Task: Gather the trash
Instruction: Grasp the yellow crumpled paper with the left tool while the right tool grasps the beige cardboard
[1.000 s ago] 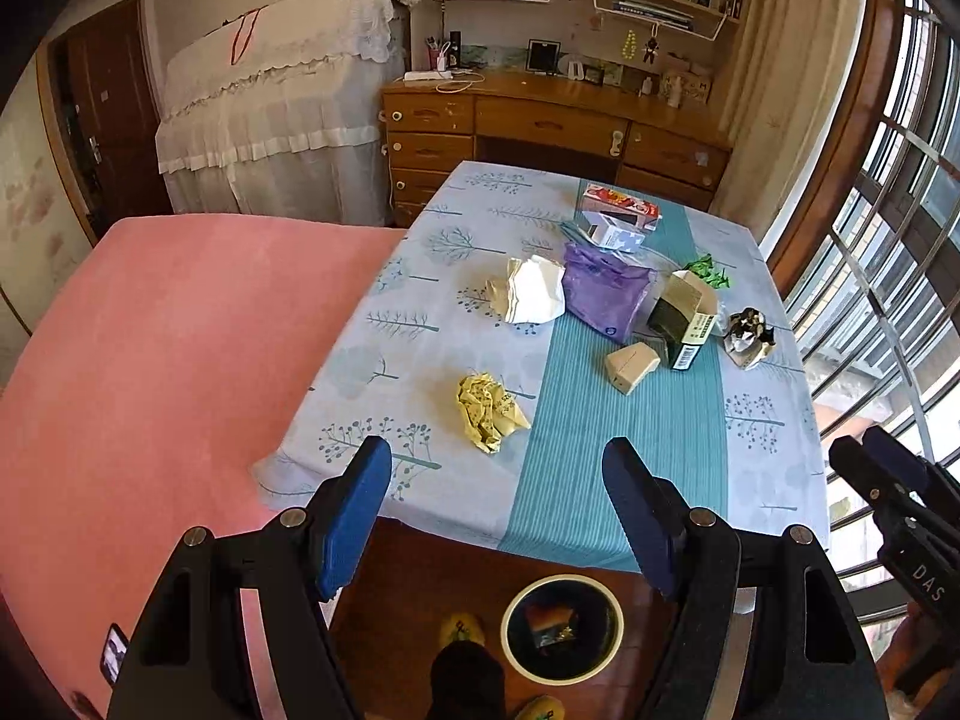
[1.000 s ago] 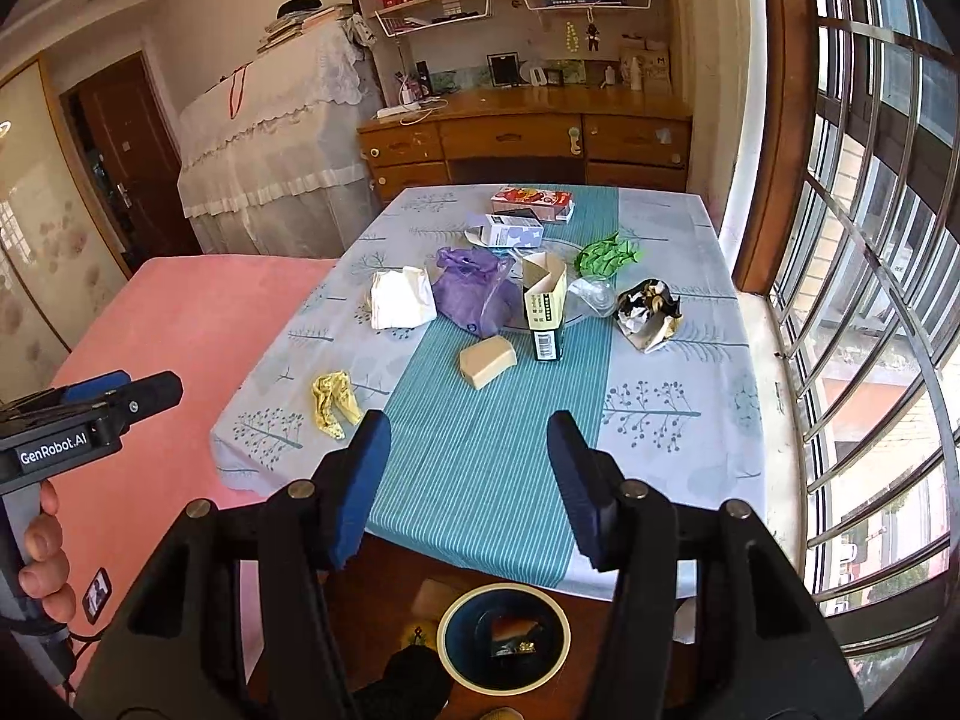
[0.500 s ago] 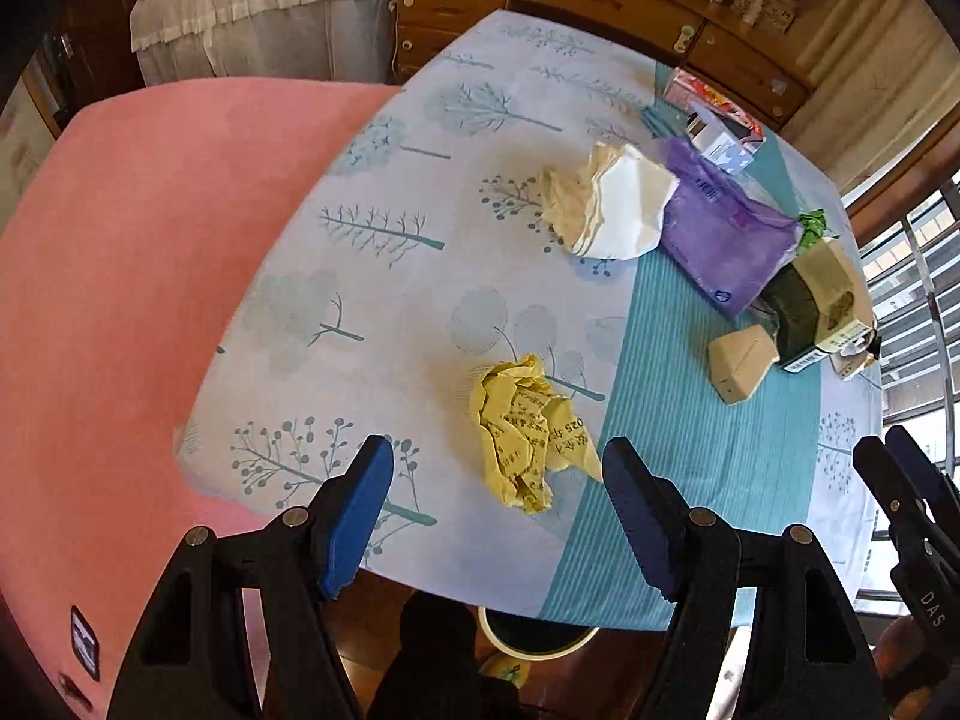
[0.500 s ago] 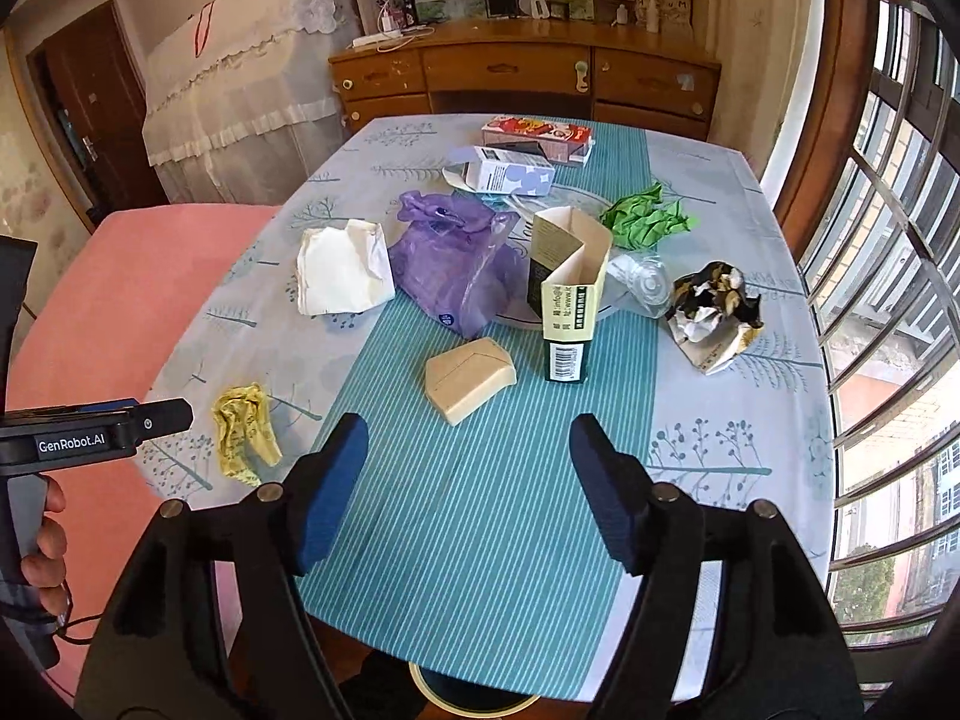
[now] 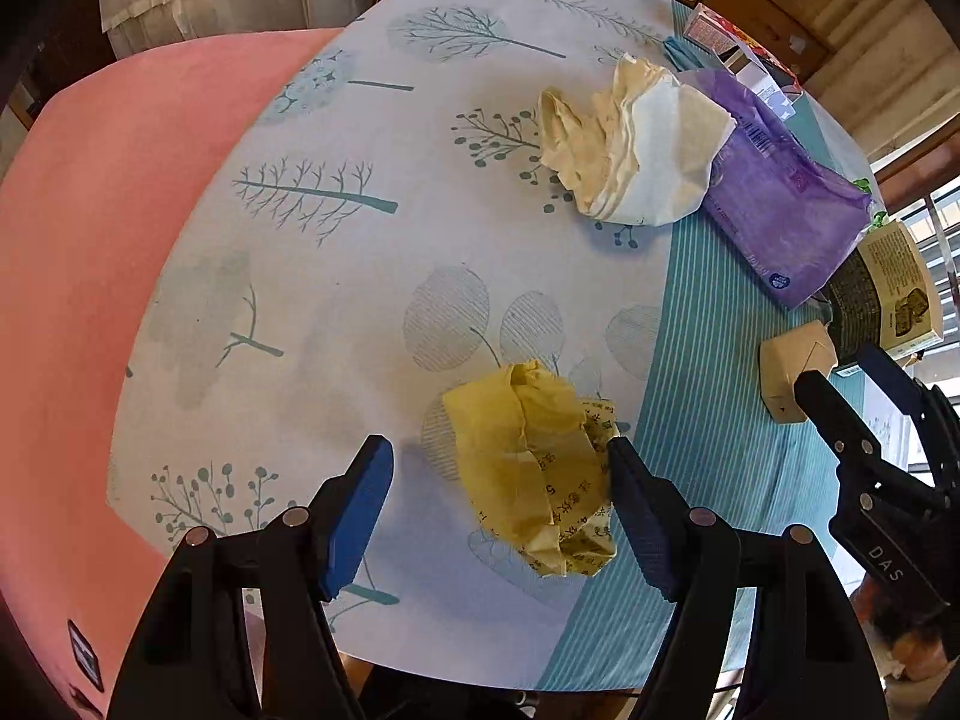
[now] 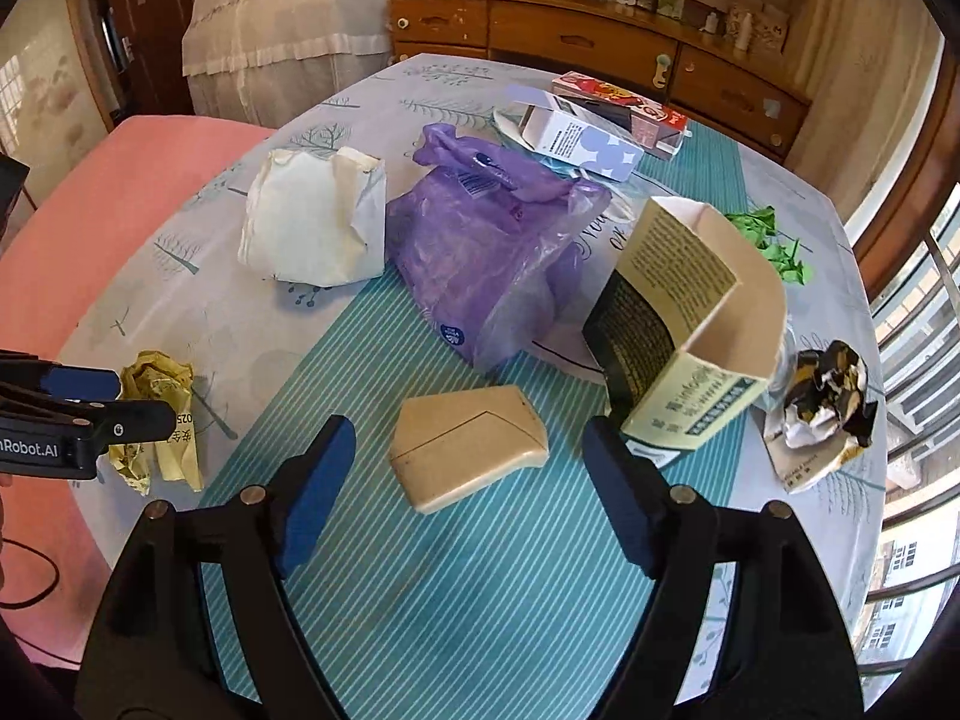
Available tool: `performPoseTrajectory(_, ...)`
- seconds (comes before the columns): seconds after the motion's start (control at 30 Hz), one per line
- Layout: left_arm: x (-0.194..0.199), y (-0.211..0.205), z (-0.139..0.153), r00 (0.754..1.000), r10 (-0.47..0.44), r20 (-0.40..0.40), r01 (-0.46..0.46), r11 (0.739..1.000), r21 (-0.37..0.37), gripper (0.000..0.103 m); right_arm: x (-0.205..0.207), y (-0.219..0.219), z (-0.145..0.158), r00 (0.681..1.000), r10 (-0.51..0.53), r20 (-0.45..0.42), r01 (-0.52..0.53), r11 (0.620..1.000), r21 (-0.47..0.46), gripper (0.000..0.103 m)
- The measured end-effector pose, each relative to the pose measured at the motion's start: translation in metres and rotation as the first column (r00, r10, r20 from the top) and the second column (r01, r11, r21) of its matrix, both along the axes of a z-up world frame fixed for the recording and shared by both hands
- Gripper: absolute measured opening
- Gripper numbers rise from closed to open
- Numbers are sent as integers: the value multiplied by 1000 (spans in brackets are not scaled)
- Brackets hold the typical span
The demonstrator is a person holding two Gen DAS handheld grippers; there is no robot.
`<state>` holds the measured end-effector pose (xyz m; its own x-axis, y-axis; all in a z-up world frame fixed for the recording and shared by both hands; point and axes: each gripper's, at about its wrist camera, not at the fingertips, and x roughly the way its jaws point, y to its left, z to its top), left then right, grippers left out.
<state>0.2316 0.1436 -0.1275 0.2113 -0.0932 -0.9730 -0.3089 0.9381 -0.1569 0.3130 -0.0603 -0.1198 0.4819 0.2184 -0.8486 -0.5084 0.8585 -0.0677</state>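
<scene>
My left gripper (image 5: 498, 516) is open over the table, with a crumpled yellow paper (image 5: 534, 468) between its fingers, close to the right finger. My right gripper (image 6: 468, 492) is open with a tan folded carton (image 6: 468, 444) lying just ahead between its fingers. The yellow paper (image 6: 159, 420) and the left gripper also show at the left of the right wrist view. A white crumpled bag (image 6: 315, 219), a purple plastic bag (image 6: 492, 246) and an open cardboard box (image 6: 684, 330) lie further back.
The table (image 5: 336, 300) has a tree-print cloth with a teal striped runner. A black-and-white wrapper (image 6: 822, 414), green paper (image 6: 774, 240), a white-purple box (image 6: 582, 141) and a red box (image 6: 624, 108) lie at the back and right. A pink surface (image 5: 90, 210) lies left.
Both grippers have moved forward and down over the table. The left now frames the yellow paper, the right the tan carton. The floor bin has dropped out of view.
</scene>
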Motion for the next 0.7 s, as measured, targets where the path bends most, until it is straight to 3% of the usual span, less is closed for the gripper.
performPoseTrajectory(0.33, 2, -1, -16, 1000, -2, -16, 2, 1000, 9, 74, 18, 5, -22, 981, 183, -57, -187, 980, -63, 77)
performPoseTrajectory(0.53, 2, -6, -18, 1000, -21, -16, 21, 999, 25, 74, 24, -2, -35, 987, 135, -86, -140, 988, -59, 76)
performPoseTrajectory(0.63, -1, -9, -17, 1000, -21, -20, 22, 999, 47, 66, 19, -3, -34, 989, 129, -67, -132, 991, -37, 65)
performPoseTrajectory(0.67, -2, -9, -16, 1000, -19, -16, 19, 998, 54, 56, 16, -4, -33, 989, 135, -62, -137, 990, -35, 61)
performPoseTrajectory(0.7, -3, -10, -15, 1000, -20, -8, 20, 998, 56, 41, 14, -2, -33, 989, 134, -55, -136, 990, -45, 60)
